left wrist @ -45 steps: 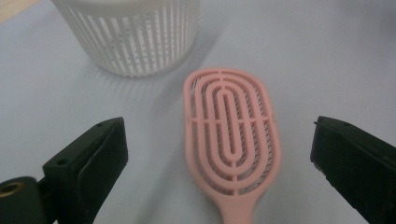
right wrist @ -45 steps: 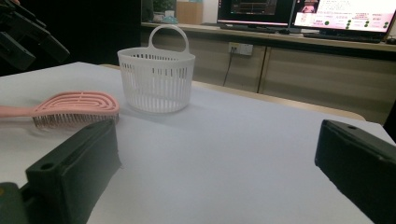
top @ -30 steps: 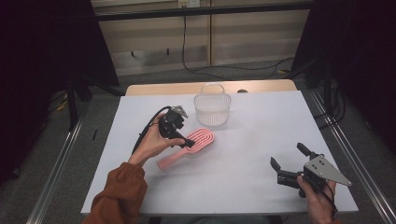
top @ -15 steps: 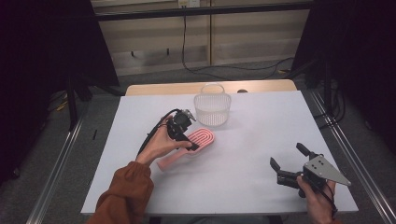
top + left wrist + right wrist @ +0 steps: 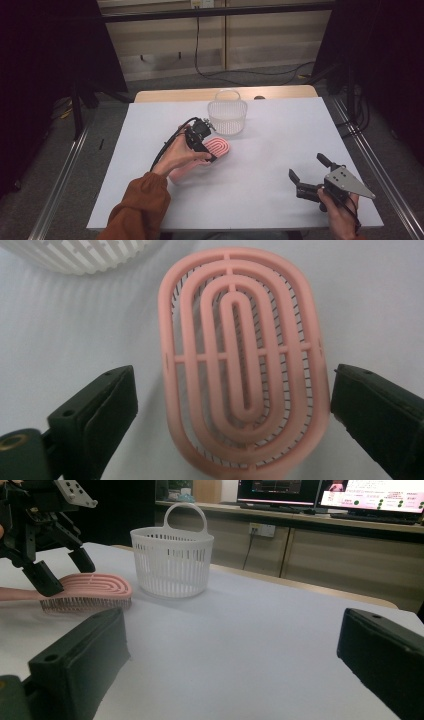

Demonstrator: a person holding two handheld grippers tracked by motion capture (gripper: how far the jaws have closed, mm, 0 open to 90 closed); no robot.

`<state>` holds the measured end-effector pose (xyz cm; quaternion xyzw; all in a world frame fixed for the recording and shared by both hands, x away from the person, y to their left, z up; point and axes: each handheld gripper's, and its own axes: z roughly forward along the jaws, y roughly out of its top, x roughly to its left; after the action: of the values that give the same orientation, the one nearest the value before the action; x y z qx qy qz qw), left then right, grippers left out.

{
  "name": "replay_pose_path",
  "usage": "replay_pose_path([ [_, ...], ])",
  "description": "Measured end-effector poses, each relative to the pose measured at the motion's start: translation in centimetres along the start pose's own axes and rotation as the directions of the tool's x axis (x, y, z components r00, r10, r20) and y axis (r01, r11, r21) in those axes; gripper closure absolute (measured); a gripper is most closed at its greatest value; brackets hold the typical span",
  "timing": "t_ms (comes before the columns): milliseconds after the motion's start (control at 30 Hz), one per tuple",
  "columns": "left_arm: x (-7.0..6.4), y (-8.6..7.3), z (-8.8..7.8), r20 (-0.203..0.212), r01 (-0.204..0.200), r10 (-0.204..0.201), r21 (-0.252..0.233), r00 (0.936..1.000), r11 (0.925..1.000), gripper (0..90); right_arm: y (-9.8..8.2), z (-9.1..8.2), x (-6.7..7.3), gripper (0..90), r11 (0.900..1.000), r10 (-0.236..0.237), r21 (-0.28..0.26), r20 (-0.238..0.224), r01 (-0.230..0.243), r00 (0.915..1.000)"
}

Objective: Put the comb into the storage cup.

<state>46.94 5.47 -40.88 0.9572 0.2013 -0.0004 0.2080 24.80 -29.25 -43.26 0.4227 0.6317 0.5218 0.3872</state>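
Left gripper (image 5: 207, 150) hangs over the head of the pink hairbrush (image 5: 210, 152), pointing down at it. In the left gripper view the fingers (image 5: 97, 412) stand wide, one on each side of the oval brush head (image 5: 240, 360), with desk showing between each pad and the rim, so nothing is gripped yet. The jaws have just been opening, with the brush head between them but not pressed.

Step in hand, as I judge it: grasp the brush by its head. To do it well:
- centre the head between the fingers; it sits closer to the far-side finger than to the near one
- lower until the pads are level with the pink rim, not the bristles under it
- close across the narrow width of the oval, not along its length
- watch the handle, which runs back under the person's left hand (image 5: 180, 157)

White slotted basket (image 5: 227, 116) stands on the desk (image 5: 280, 145) just beyond the fingers, near the brush tip but apart from it; likely the drop spot.

Right gripper (image 5: 309, 176) rests low at the near right of the desk, well apart from the brush, fingers (image 5: 80, 660) spread wide with nothing between them. Keep it parked there.
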Motion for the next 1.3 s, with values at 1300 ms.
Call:
replay_pose_path([
  [1300, -0.5, 0.4, 2.5, 0.009, -0.010, 0.009, 0.075, 0.9999, 0.9972, 17.9, 0.0, 0.0, 0.0, 0.0, 1.000, 0.000, 0.001, -0.008, 0.000, 1.0000],
])
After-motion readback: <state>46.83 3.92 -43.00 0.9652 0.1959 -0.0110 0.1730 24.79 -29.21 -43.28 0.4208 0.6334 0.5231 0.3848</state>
